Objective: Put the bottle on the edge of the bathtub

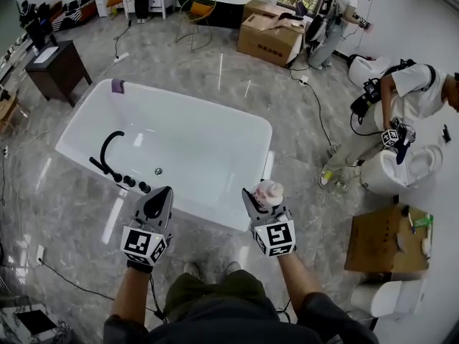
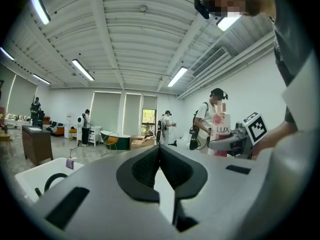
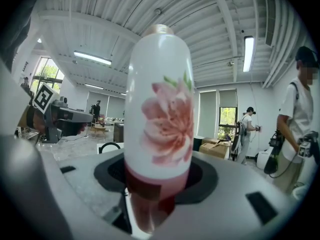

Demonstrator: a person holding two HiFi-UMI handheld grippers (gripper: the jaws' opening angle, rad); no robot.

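White flowered bottle, pink liquid low inside, upright, clamped in right gripper, lower centre-right, just beside bathtub near rim. Black faucet at tub's left side. Left gripper closed, empty, level, lower left.

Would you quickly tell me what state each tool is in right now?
Left tool: closed, empty.
Right tool: closed on the LUX bottle.

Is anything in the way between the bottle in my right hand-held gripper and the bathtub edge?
Nothing visible. The bottle sits in the right hand-held gripper, just short of the bare near rim of the bathtub; the black faucet stands further left.
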